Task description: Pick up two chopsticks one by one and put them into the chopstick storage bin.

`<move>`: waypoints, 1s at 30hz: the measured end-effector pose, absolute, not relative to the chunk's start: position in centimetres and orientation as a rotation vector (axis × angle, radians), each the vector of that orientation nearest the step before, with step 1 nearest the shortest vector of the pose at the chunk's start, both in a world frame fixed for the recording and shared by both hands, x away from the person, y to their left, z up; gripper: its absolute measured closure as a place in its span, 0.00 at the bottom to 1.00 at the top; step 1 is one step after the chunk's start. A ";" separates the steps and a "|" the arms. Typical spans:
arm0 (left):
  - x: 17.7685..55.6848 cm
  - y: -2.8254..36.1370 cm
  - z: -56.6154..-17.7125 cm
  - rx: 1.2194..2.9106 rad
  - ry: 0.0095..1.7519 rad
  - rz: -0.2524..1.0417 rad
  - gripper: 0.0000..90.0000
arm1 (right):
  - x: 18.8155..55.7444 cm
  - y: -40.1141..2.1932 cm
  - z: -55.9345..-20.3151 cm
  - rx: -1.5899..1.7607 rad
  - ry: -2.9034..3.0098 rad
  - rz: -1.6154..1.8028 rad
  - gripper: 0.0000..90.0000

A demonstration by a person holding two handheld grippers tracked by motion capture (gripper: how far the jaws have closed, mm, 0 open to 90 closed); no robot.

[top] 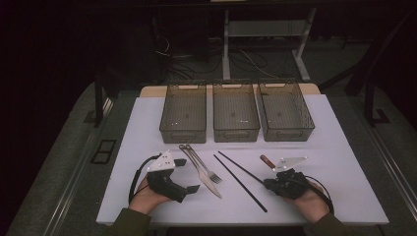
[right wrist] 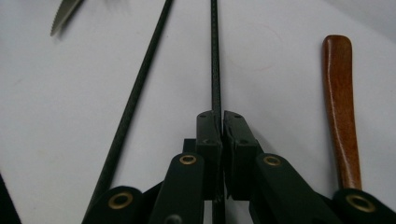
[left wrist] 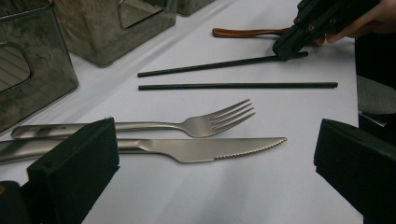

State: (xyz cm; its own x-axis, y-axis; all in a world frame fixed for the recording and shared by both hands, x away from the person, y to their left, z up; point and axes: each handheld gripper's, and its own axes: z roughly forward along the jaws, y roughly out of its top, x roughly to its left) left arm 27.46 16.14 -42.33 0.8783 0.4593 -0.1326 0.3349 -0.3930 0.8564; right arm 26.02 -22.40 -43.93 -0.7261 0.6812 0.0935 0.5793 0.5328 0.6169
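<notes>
Two black chopsticks lie side by side on the white table [top: 319, 196]. My right gripper [top: 267, 183] is shut on the near end of the farther chopstick [right wrist: 215, 56], with its jaws pressed together around it [right wrist: 218, 116]. The other chopstick [right wrist: 140, 88] lies loose to its left. A steel fork [left wrist: 205, 123] and a serrated knife [left wrist: 201, 149] lie parallel in front of my left gripper [left wrist: 215, 177]. That gripper [top: 188, 175] stands open with nothing between its jaws. A brown wooden handle [right wrist: 340, 102] lies just right of the right gripper.
Three see-through bins stand in a row at the back of the table: left [top: 183, 114], middle [top: 236, 113], right [top: 286, 112]. Bare white table surface lies between the bins and the cutlery. Dark floor and cables lie beyond the table.
</notes>
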 end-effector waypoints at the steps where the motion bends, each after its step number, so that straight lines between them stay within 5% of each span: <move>1: 27.5 16.1 -42.3 2.015 0.578 0.152 0.00 | 26.0 -22.5 -43.8 1.089 2.606 0.969 0.95; 30: 27.5 16.3 -42.8 2.011 0.570 0.156 0.00 | 26.3 -25.3 -41.4 1.110 2.542 1.176 0.95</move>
